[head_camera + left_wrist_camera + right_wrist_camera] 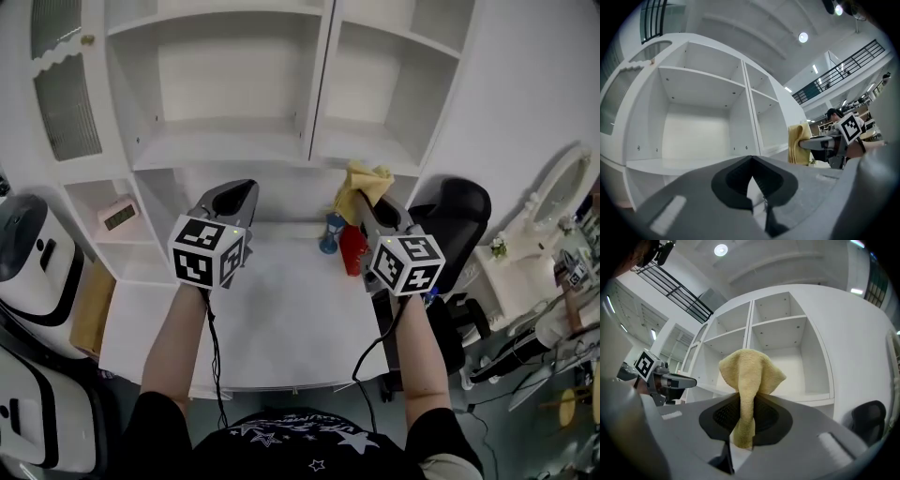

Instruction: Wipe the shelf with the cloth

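Observation:
My right gripper (361,192) is shut on a yellow cloth (367,181), which bunches above its jaws just below the right shelf board (366,155). In the right gripper view the cloth (750,376) stands up from the closed jaws in front of the white shelf unit (787,357). My left gripper (239,192) is shut and holds nothing, raised in front of the left shelf compartment (220,141). In the left gripper view the yellow cloth (798,143) and the right gripper (820,143) show off to the right, with the empty left shelf (684,161) straight ahead.
A white desk (272,309) lies below the shelves, with a blue object (330,234) and a red object (352,248) at its back right. A small clock (119,216) sits in a left cubby. A black chair (455,216) stands to the right.

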